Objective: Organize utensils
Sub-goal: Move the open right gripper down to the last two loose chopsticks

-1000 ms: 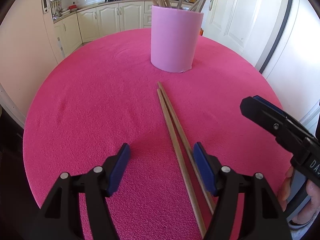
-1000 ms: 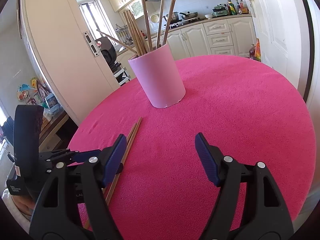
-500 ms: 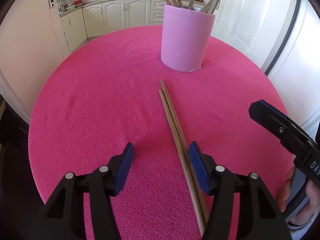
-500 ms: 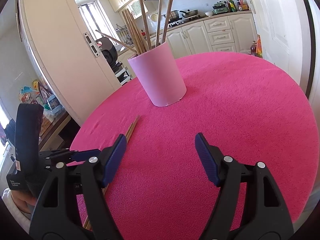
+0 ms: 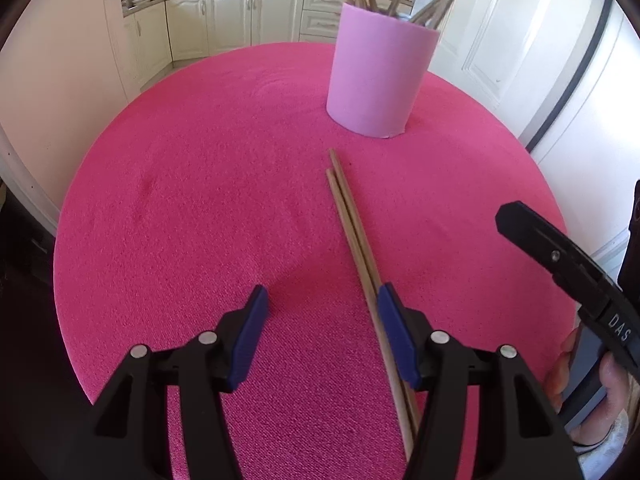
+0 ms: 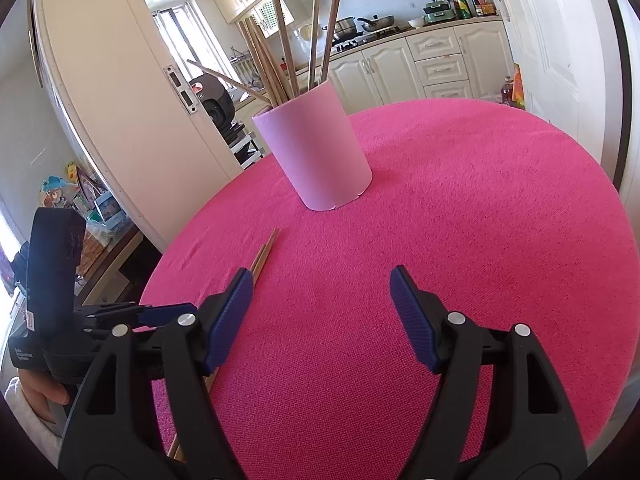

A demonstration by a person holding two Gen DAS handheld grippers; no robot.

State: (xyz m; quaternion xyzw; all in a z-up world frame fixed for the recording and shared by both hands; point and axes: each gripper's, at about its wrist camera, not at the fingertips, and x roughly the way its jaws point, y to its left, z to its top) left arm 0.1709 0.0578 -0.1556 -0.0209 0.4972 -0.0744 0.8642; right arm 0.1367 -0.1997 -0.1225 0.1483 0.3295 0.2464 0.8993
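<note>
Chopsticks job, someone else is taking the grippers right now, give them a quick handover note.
Left gripper: open, low over the cloth, its right pad beside the two loose chopsticks; nothing gripped.
Right gripper: open, empty, held above the table.
The pair of chopsticks lies side by side on the pink tablecloth, tips pointing toward the pink holder, which stands upright.
Done: several chopsticks already stand in the holder.
Left: grip the loose pair and put it into the holder.

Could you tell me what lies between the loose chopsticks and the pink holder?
Only bare pink tablecloth separates the chopsticks from the holder, per the left wrist view.
</note>
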